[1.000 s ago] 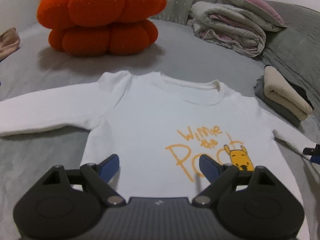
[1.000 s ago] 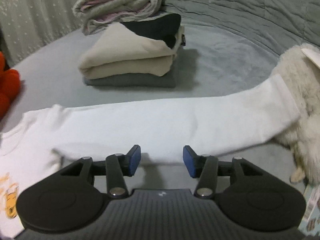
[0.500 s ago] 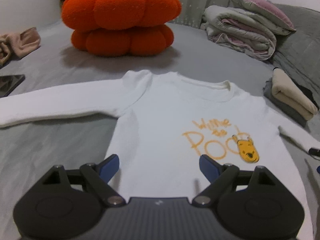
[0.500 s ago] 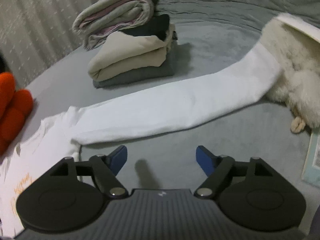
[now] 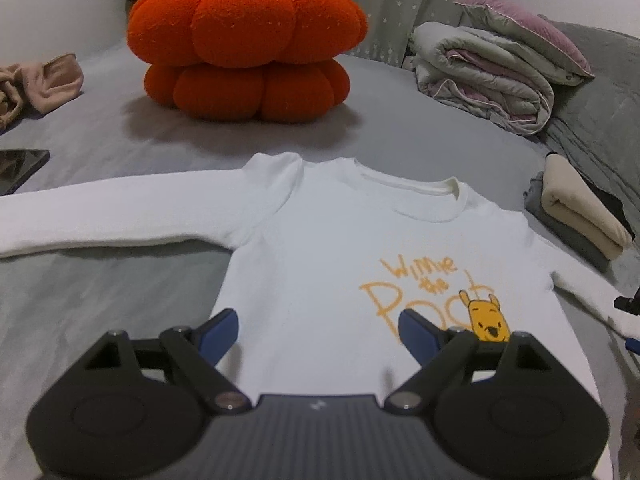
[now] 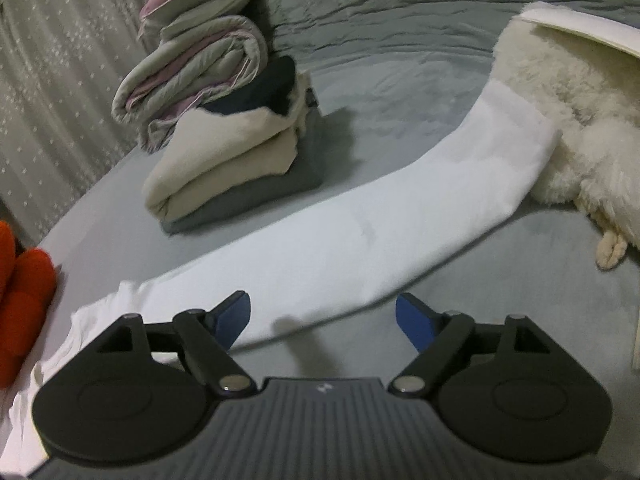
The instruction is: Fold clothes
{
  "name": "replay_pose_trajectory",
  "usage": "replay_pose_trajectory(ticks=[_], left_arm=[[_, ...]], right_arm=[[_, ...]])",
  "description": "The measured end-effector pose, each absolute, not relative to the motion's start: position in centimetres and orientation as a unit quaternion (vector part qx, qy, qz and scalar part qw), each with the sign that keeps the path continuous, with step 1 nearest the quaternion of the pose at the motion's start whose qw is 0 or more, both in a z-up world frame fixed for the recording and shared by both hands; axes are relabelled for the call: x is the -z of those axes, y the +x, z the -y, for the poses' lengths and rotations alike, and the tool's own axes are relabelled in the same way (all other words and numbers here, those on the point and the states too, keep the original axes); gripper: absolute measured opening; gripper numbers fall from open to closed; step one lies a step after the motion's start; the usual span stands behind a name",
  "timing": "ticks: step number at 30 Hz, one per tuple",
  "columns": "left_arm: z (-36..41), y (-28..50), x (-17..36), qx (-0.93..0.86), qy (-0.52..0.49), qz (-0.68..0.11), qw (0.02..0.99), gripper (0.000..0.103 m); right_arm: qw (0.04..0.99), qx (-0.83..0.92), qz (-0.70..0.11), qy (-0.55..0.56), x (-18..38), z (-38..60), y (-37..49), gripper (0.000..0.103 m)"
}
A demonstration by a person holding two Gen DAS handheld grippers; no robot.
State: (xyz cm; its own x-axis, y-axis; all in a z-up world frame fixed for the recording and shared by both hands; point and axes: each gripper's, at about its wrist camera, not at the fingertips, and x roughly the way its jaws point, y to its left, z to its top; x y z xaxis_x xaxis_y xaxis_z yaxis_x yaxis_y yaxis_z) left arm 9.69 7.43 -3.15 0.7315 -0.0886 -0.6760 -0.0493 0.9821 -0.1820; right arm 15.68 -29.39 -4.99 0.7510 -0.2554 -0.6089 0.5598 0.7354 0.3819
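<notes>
Bed [image 5: 400, 132], grey cover. Far left, a crumpled tan cloth [image 5: 48, 80] and the corner of a dark flat device [image 5: 20, 166] — which kind, cannot tell.

White shirt [image 5: 320, 248] lies flat, front up, neck toward the far side. Left sleeve [image 5: 120, 212] stretched straight out to the left. Orange lettering and a yellow bear face [image 5: 488, 320] on the chest, right of centre.

Left claw [image 5: 318, 330] hangs over the shirt's lower front, blue pads [image 5: 220, 332] spread wide, nothing between them but cloth below. Whether it touches the fabric, cannot tell.

Behind the shirt, apart from it, an orange pumpkin cushion [image 5: 248, 44] with a green top. Right of that a rolled grey-and-pink quilt [image 5: 488, 76], a pillow [image 5: 528, 32] on it.

Further right, a pile [image 6: 240, 160] of folded clothes — beige on grey, something black on top — just beside the quilt.

Right sleeve [image 6: 380, 240] runs out long to the right, its cuff against a white furry thing [image 6: 580, 120]. The sleeve is smooth, slightly curved.

Right claw [image 6: 322, 316] sits low near the sleeve's near edge, close to the shoulder end, pads [image 6: 416, 320] wide apart, gripping nothing. The left pad overlaps the sleeve in view; the right one is over bare bed.
</notes>
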Motion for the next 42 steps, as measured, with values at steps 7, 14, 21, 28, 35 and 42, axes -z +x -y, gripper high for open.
replay_pose_trajectory(ticks=[7, 14, 21, 28, 35, 42], left_arm=[[-7.3, 10.3, 3.1, 0.017, -0.098, -0.366, 0.925, 0.088], [-8.0, 10.9, 3.2, 0.012, -0.107, -0.366, 0.924, 0.088], [-8.2, 11.3, 2.9, 0.028, -0.119, -0.359, 0.925, 0.083], [-7.4, 11.3, 2.6, 0.055, -0.121, -0.349, 0.928, 0.08], [-6.7, 11.4, 2.5, 0.062, -0.121, -0.343, 0.93, 0.079], [-6.1, 11.7, 2.6, 0.066, -0.123, -0.34, 0.93, 0.078]], right_arm=[[0.887, 0.263, -0.243, 0.291, 5.1, 30.9, 15.9, 0.065], [0.887, 0.295, -0.226, 0.275, 4.8, 31.4, 16.1, 0.021], [0.911, 0.274, -0.182, 0.248, 2.5, 29.8, 16.2, 0.01], [0.954, 0.181, -0.137, 0.198, -1.2, 25.4, 16.3, 0.009], [0.98, 0.072, -0.124, 0.14, -2.6, 20.0, 16.9, 0.009], [0.981, -0.029, -0.164, 0.099, -0.8, 14.8, 18.1, 0.009]])
